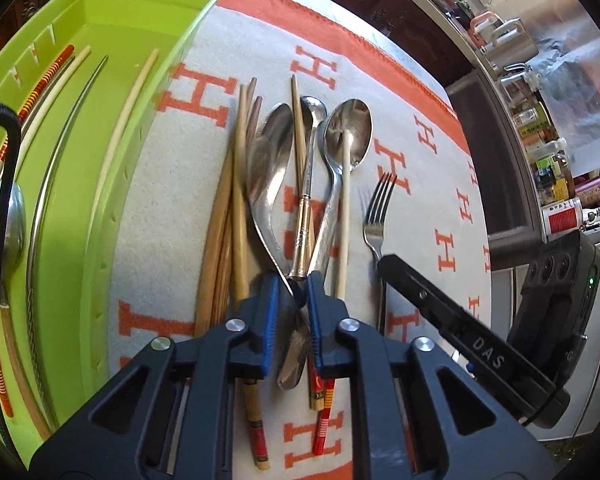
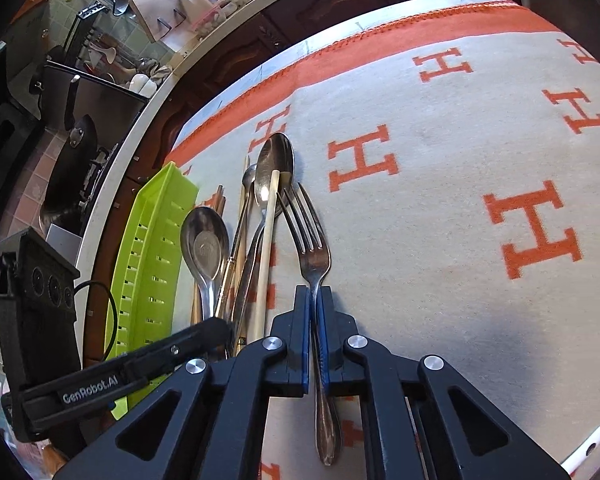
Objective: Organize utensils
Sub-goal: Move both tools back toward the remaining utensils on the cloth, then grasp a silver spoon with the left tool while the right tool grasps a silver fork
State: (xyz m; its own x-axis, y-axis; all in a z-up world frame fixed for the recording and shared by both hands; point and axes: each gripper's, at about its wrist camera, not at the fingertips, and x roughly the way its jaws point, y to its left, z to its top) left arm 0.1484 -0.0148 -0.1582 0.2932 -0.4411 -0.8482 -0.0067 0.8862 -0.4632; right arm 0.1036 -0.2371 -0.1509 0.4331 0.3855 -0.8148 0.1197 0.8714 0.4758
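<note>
A big cloth [image 2: 440,216] with orange letters covers the table, and a green tray [image 1: 112,12] sits along its left side with a few chopsticks and a spoon already inside. Next to the tray lies a pile of utensils, all with their long sides running away from the person. The left gripper [image 1: 293,280] is right over that pile, its 2 fingers squeezed onto the handle of a big spoon [image 1: 269,148]. The tray is just to the left of it, so this hand is the nearer one. The right gripper [image 2: 313,300] has its 2 fingers pressed tight on the handle of a fork [image 2: 312,248], whose prongs point away. The fork lies at the pile's right edge, farther from the tray.
</note>
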